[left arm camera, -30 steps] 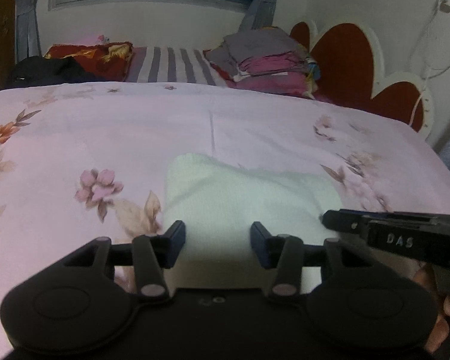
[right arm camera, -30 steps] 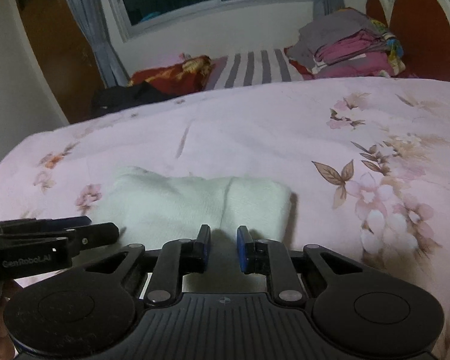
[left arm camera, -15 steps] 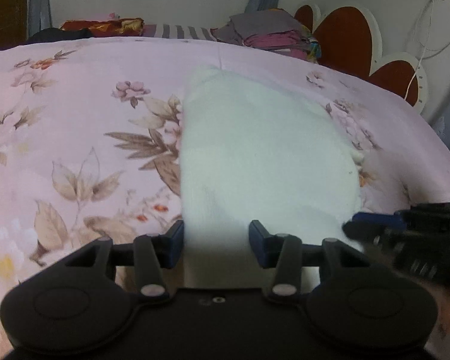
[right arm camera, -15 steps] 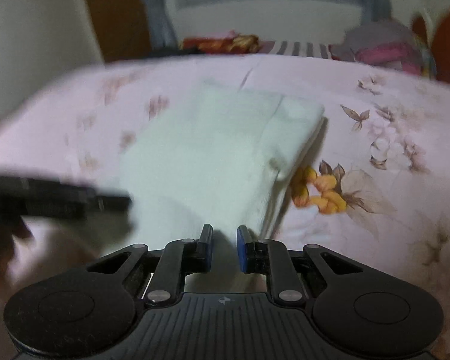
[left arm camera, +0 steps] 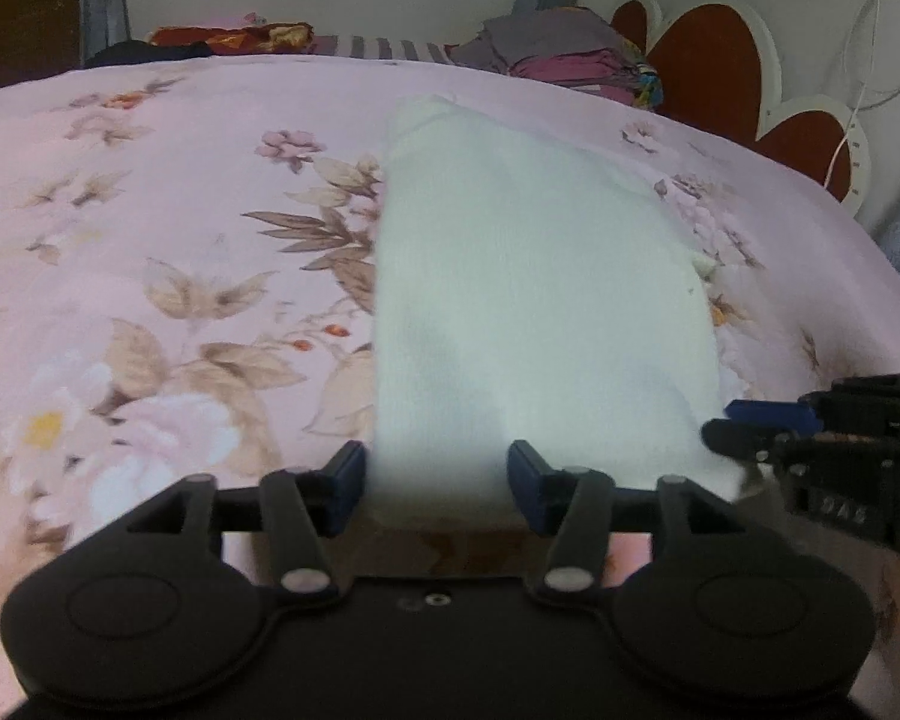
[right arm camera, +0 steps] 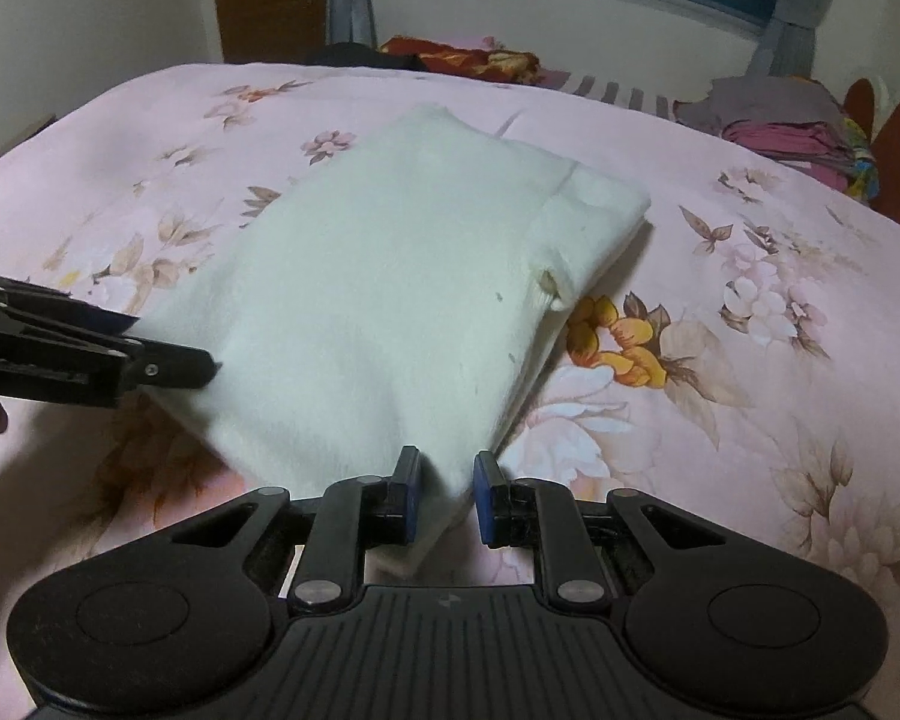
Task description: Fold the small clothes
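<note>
A folded white knitted garment [left arm camera: 540, 300] lies flat on the pink flowered bed cover; it also shows in the right wrist view [right arm camera: 390, 300]. My left gripper [left arm camera: 437, 483] is open, its fingers straddling the garment's near edge. My right gripper [right arm camera: 444, 495] is open by a narrow gap, and the garment's near right corner lies between its fingers. The right gripper shows in the left wrist view [left arm camera: 750, 420] beside the garment's right corner. The left gripper shows in the right wrist view [right arm camera: 168, 360] at the garment's left edge.
The pink flowered bed cover [left arm camera: 150, 240] spreads all round. A pile of folded clothes [left arm camera: 570, 60] and striped and red pillows [left arm camera: 384, 48] lie at the far end. A red heart-shaped headboard [left arm camera: 720, 66] stands at the far right.
Both grippers have dropped low and moved in to the garment's near edge. The right gripper's fingers have opened a little wider around the corner.
</note>
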Tool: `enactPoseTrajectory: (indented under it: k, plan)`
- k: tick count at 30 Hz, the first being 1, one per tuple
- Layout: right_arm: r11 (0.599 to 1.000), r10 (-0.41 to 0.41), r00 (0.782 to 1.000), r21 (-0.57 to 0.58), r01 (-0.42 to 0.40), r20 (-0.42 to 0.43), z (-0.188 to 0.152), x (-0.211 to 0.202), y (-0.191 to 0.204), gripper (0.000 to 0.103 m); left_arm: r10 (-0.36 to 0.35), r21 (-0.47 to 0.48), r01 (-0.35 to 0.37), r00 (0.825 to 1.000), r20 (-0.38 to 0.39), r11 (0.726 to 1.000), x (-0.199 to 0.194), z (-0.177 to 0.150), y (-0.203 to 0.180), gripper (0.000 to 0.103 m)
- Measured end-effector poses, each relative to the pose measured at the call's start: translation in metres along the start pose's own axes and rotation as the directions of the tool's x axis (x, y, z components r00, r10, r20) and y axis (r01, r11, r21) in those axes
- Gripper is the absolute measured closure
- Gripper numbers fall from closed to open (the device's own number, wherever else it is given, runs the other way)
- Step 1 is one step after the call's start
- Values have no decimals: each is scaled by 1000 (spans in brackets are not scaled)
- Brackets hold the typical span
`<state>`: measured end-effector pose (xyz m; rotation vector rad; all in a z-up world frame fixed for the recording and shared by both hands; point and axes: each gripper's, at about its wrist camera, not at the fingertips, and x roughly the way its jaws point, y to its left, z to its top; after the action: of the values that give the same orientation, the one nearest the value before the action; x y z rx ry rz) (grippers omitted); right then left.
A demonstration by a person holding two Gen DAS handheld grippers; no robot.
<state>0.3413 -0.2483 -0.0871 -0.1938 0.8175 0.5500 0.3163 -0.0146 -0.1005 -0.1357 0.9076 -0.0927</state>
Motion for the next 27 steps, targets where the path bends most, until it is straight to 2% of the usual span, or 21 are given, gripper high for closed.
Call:
enactPoseTrajectory:
  k: [2, 3, 6, 7, 8, 9, 10, 11, 14, 16, 18, 21, 24, 25, 27]
  plan:
    - [997, 24, 1000, 67, -25, 14, 4, -10, -10, 86, 32, -25, -30, 997, 67, 999, -16, 5, 9, 37]
    - [991, 40, 999, 129, -44, 37, 6, -15, -19, 86, 46, -48, -41, 993, 105, 998, -22, 8, 15, 28]
    - [937, 104, 989, 323, -132, 102, 9, -17, -50, 86, 54, -110, -37, 986, 157, 993, -27, 28, 34, 19]
    - [916, 110, 988, 373, -144, 110, 12, -15, -60, 85, 67, -117, -48, 984, 163, 992, -25, 34, 37, 12]
    - [897, 112, 987, 415, -151, 116, 15, -12, -68, 80, 75, -121, -55, 983, 168, 991, -23, 42, 39, 8]
    - [882, 116, 985, 444, -160, 125, 17, -10, -75, 57, 78, -125, -57, 983, 167, 991, -20, 49, 41, 4]
    - [866, 115, 982, 470, -172, 148, 19, -10, -82, 40, 81, -128, -61, 983, 162, 990, -17, 54, 42, 4]
    - [856, 108, 979, 486, -178, 170, 21, -10, -87, 38, 85, -133, -65, 985, 153, 989, -11, 60, 44, 4]
    - [809, 138, 973, 545, -219, 186, 28, -3, -105, 38, 22, -166, -6, 995, 97, 986, 7, 69, 51, 3]
    - [759, 178, 964, 595, -263, 198, 29, 5, -116, 38, -39, -210, 50, 997, 60, 976, 21, 72, 59, 4]
    - [713, 217, 954, 634, -301, 209, 31, 15, -126, 38, -125, -271, 127, 992, 23, 954, 38, 73, 67, 9]
    - [657, 255, 940, 672, -342, 228, 33, 30, -136, 38, -197, -343, 189, 980, 11, 920, 56, 74, 76, 14]
    - [591, 302, 916, 702, -396, 263, 32, 43, -145, 38, -236, -366, 223, 972, 11, 903, 66, 79, 79, 13]
    - [567, 312, 912, 718, -404, 267, 31, 48, -148, 38, -248, -365, 234, 969, 8, 901, 69, 82, 79, 13]
    - [545, 311, 912, 737, -401, 267, 31, 55, -153, 38, -264, -350, 246, 964, -5, 904, 74, 87, 78, 14]
